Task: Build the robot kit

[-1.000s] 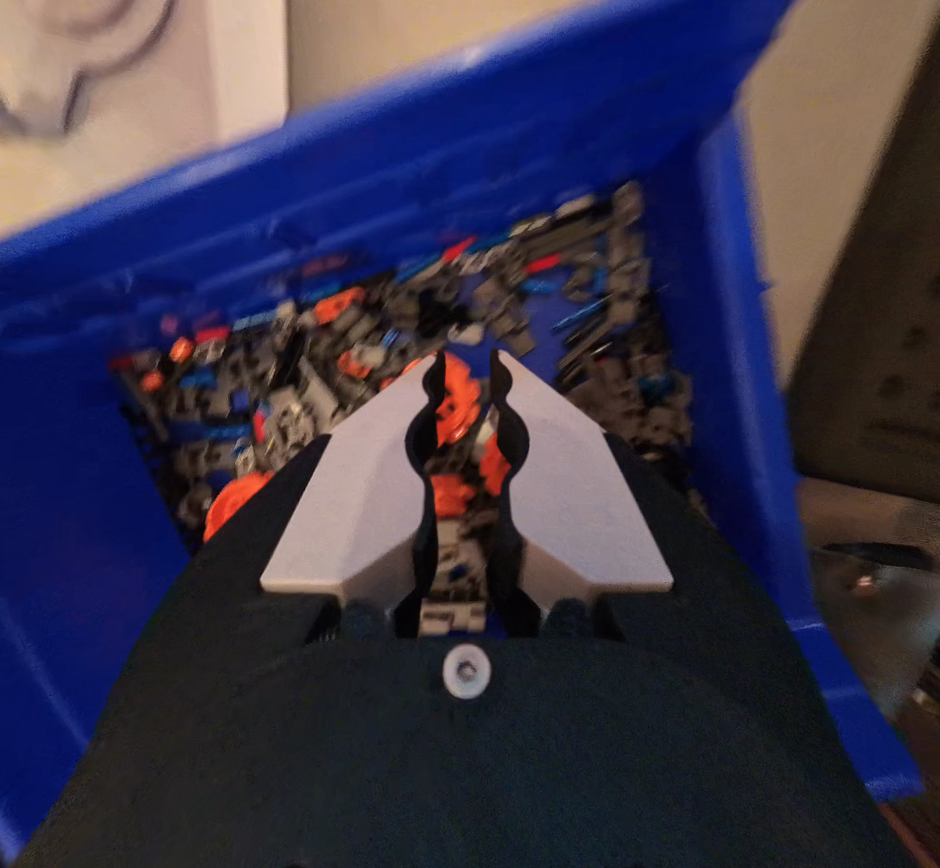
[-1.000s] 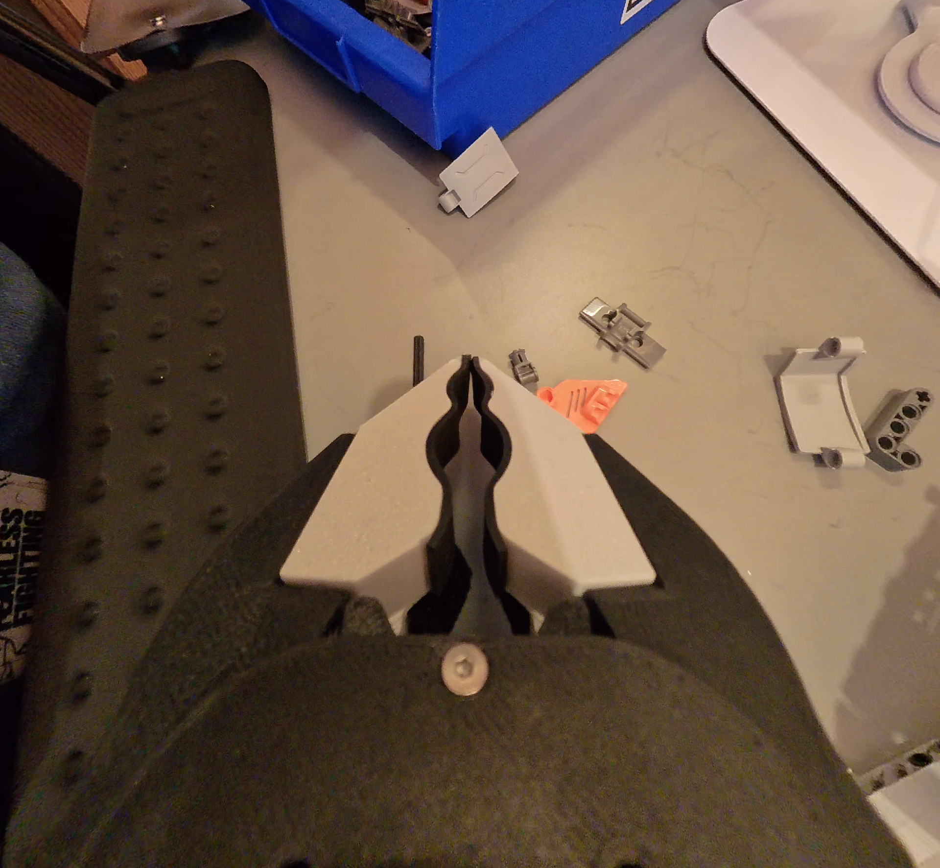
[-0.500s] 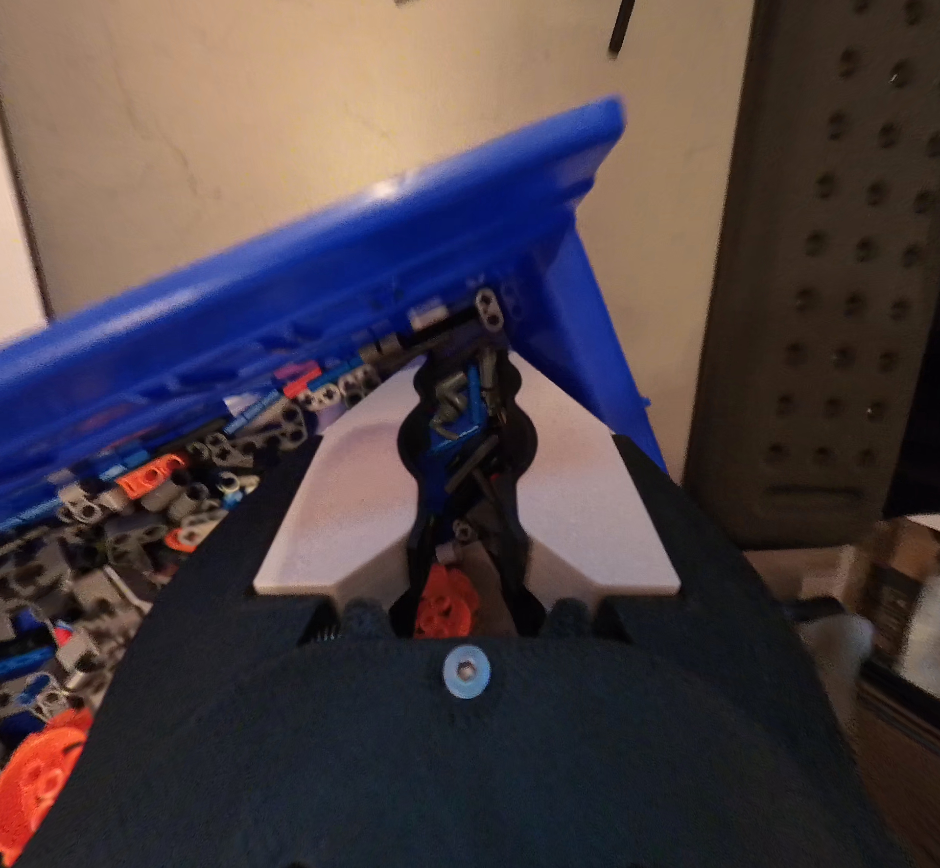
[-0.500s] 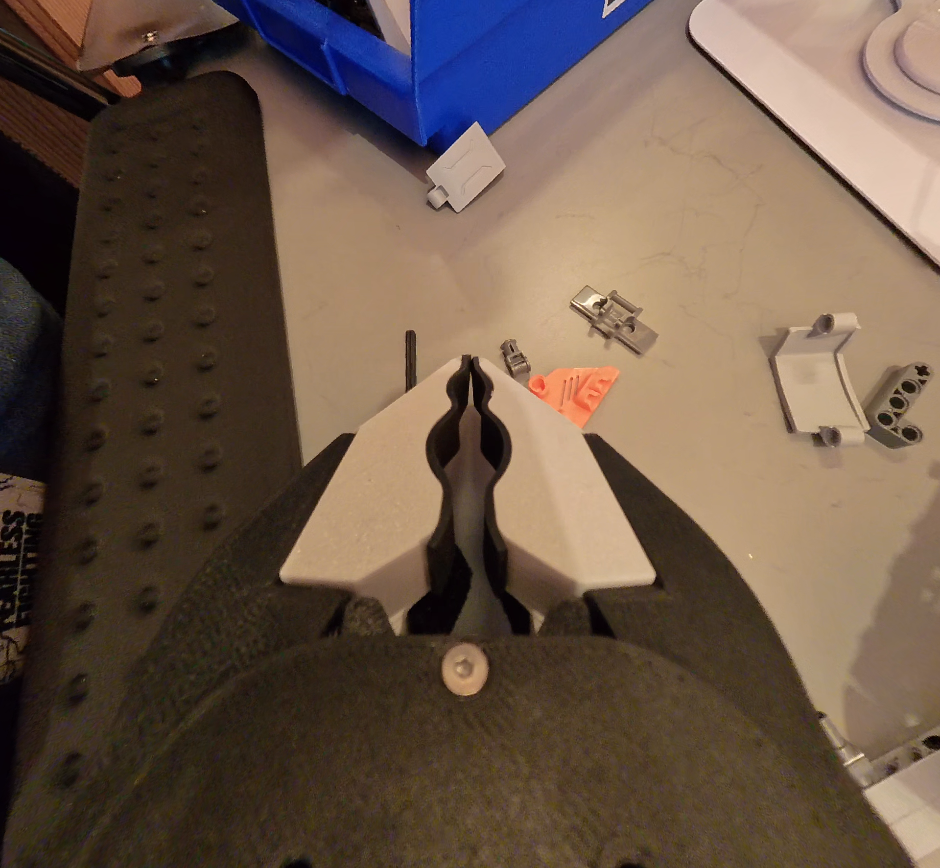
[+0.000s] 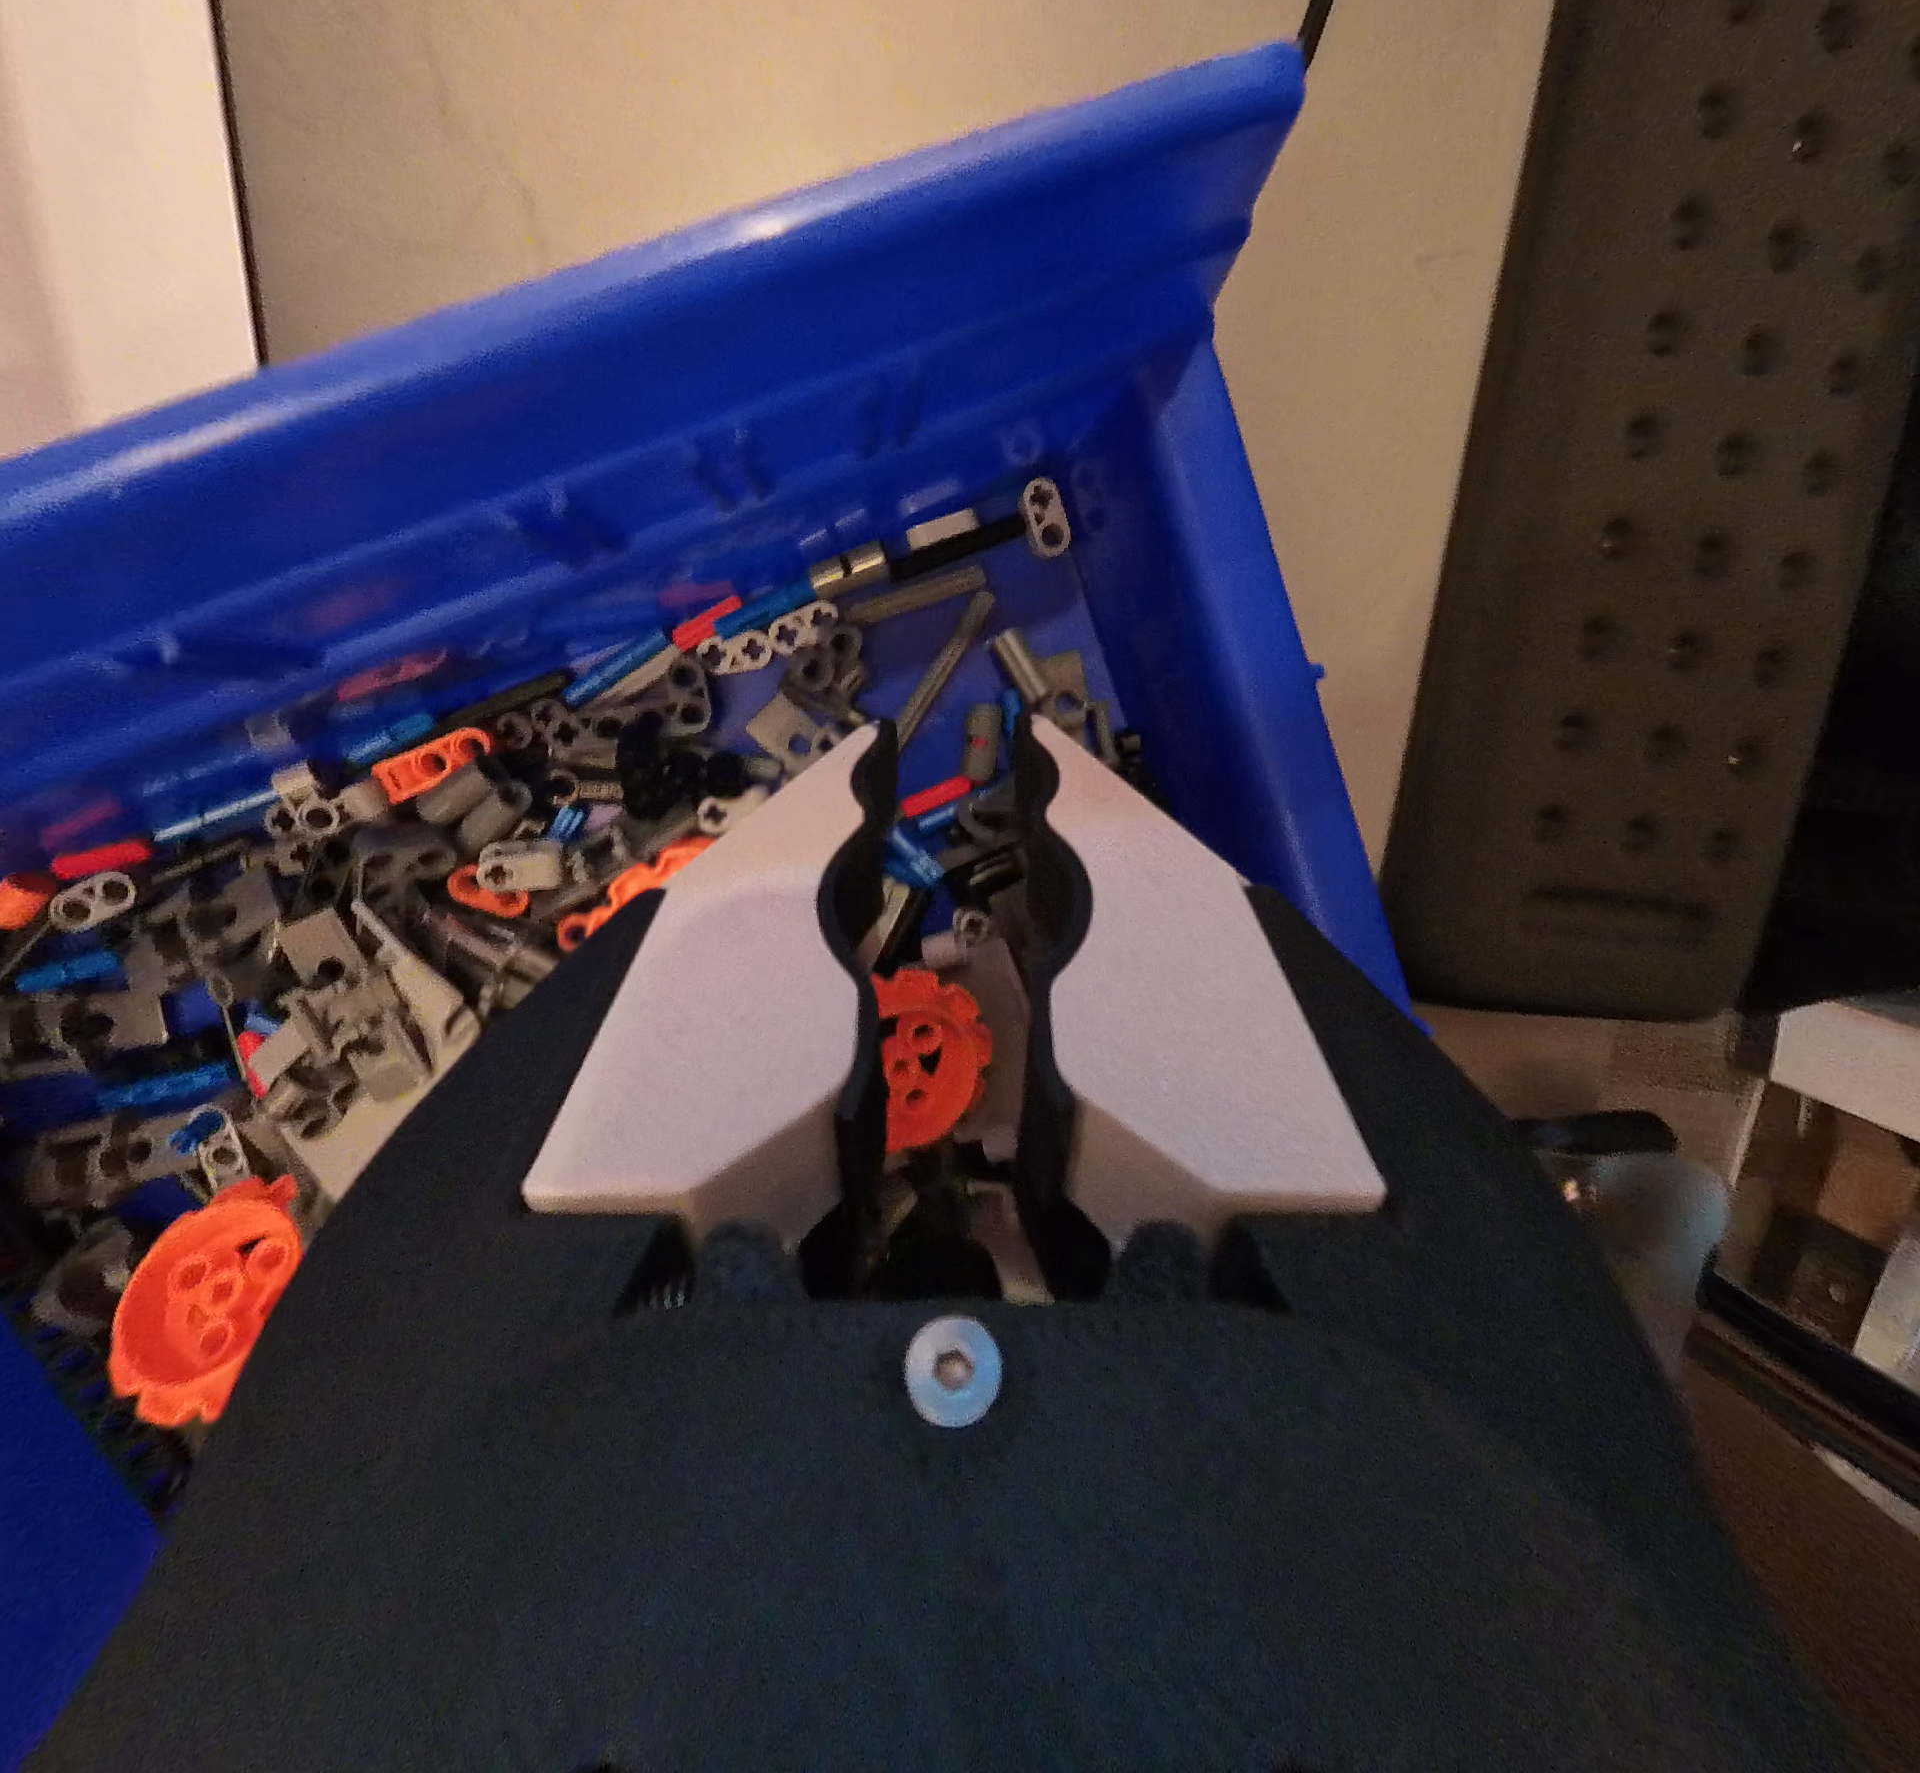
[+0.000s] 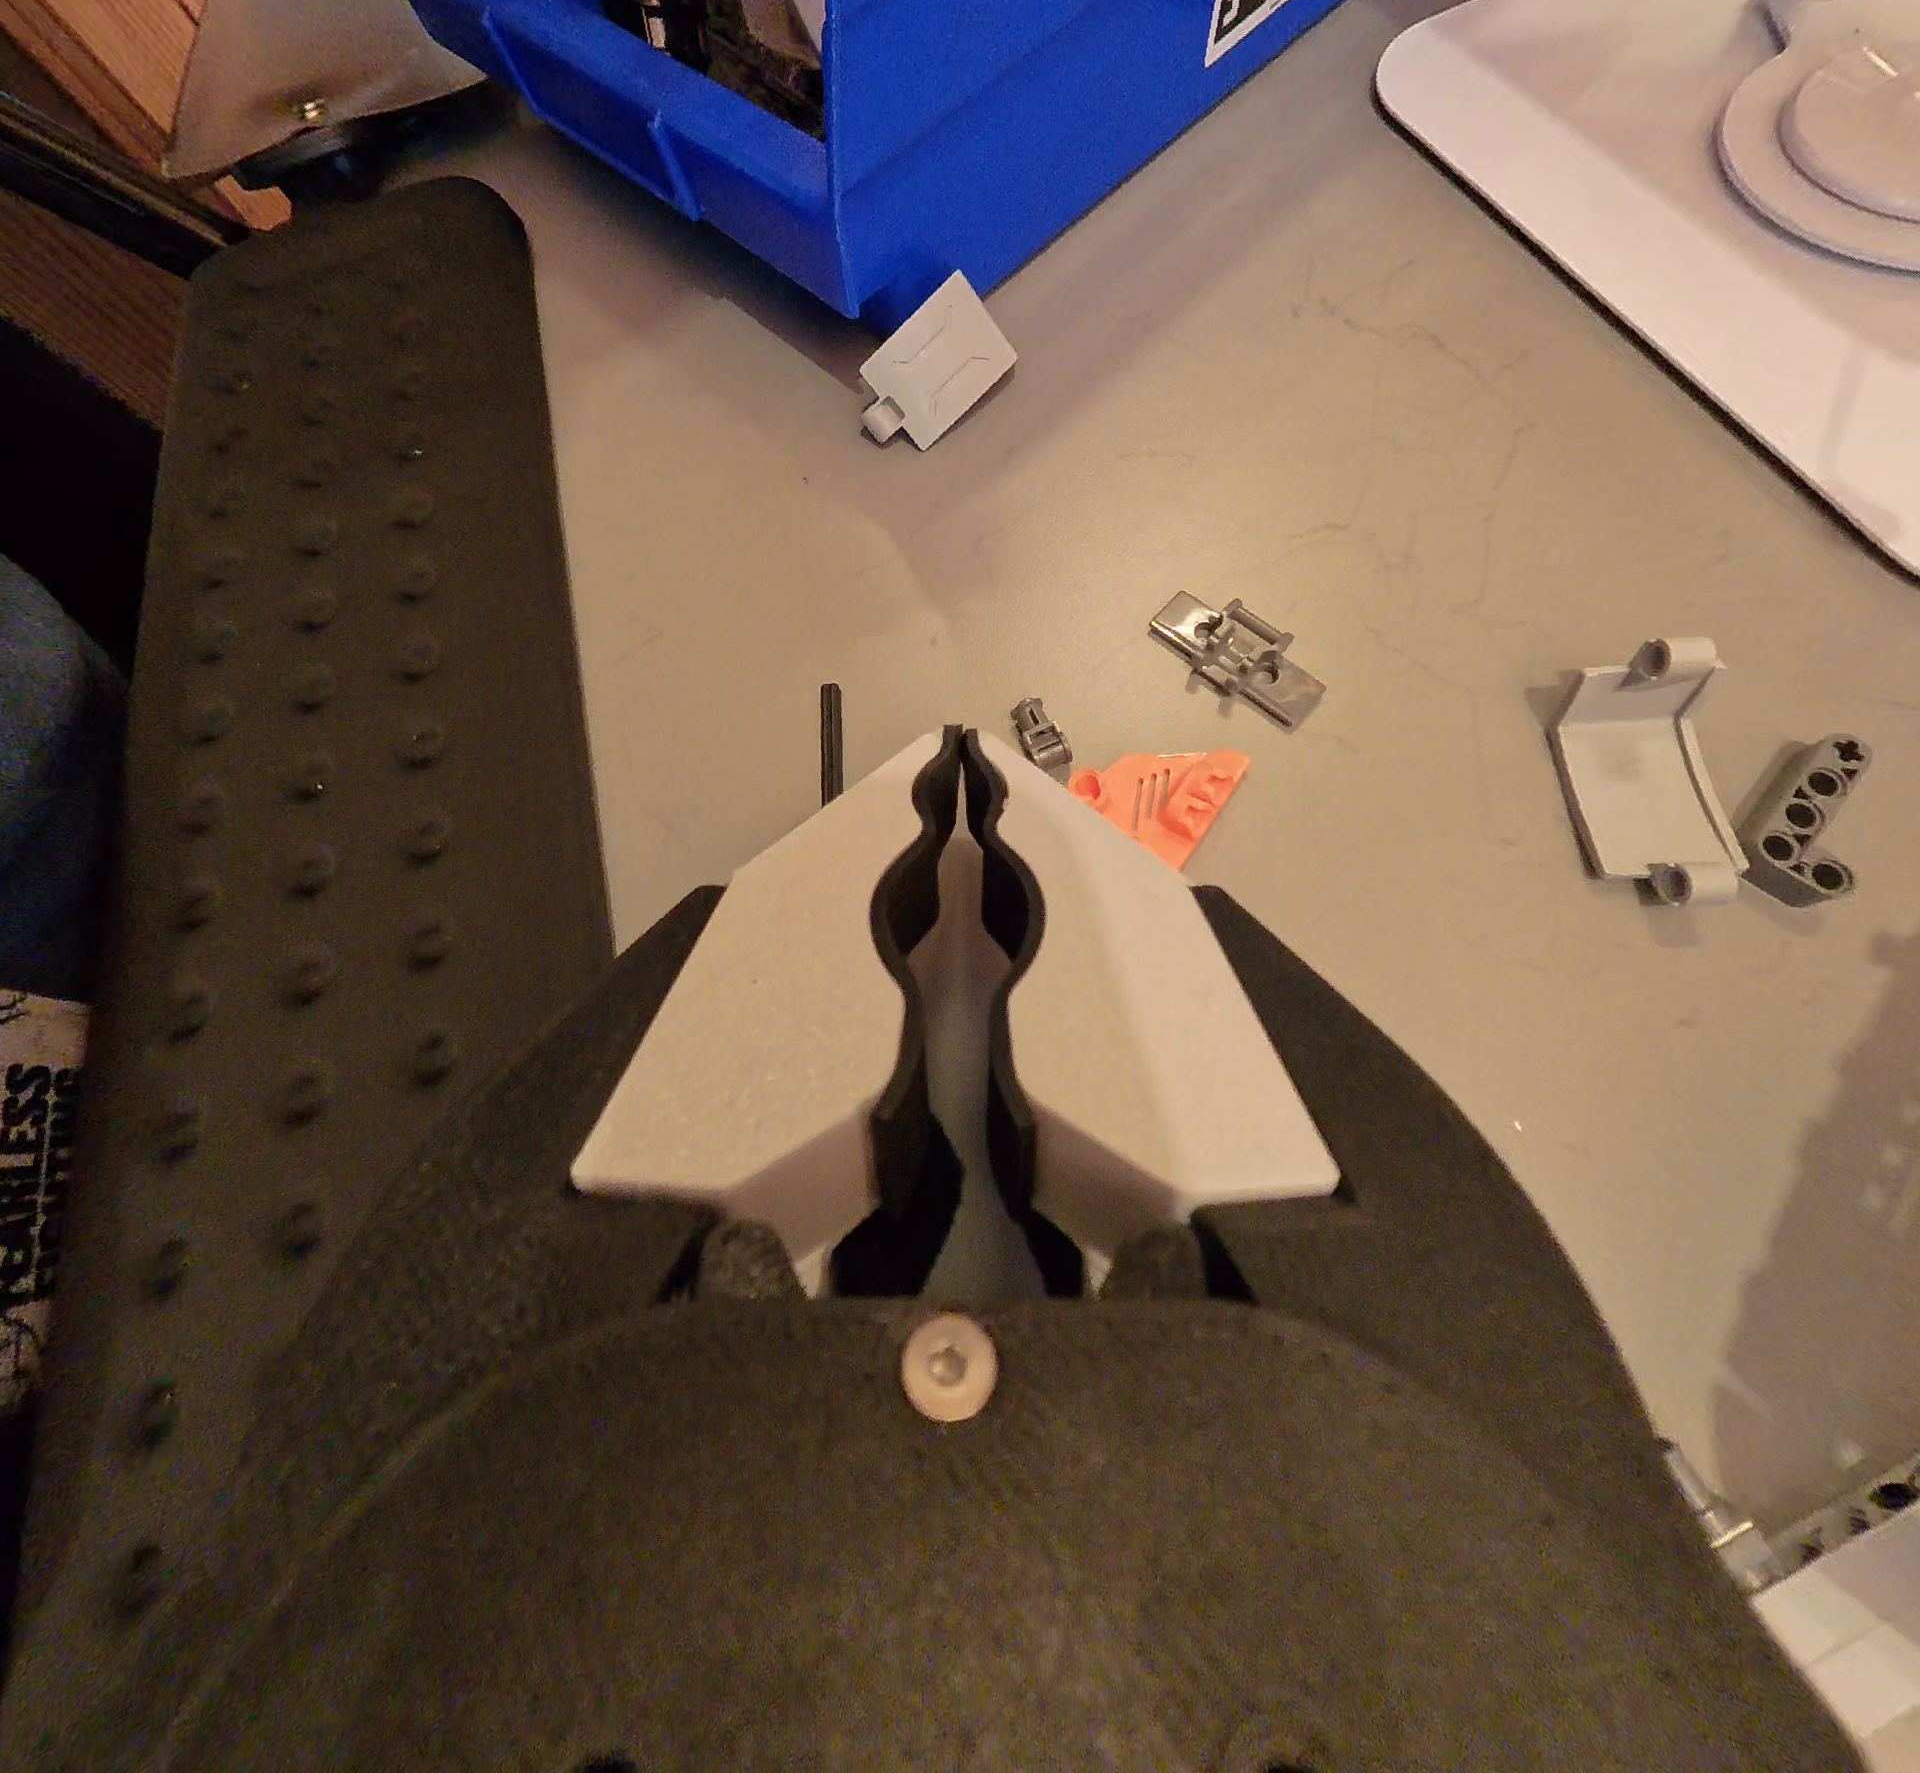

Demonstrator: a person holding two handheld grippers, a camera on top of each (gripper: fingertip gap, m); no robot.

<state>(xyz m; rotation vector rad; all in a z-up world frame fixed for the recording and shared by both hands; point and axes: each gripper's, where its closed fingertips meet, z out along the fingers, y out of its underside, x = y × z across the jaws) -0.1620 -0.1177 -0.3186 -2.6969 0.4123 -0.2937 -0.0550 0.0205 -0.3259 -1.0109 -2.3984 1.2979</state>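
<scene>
Two grippers: the left gripper (image 5: 951, 757), its jaws now parted and empty, has swung back over the loose parts (image 5: 436, 850) toward the bin's (image 5: 727, 352) right corner. The right gripper (image 6: 958, 736), clenched on nothing, stays above the desk (image 6: 1299, 435) beside the orange piece (image 6: 1169, 798).

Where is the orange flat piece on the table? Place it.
In the right wrist view, the orange flat piece lies on the grey table, just right of the shut right tool, beside a small grey connector.

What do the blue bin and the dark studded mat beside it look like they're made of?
Blue bin: likely moulded hard plastic, smooth and slightly glossy, with ribbed walls. Dark studded mat: probably rubber or foam, matte with raised bumps; the look leaves it open.
</scene>
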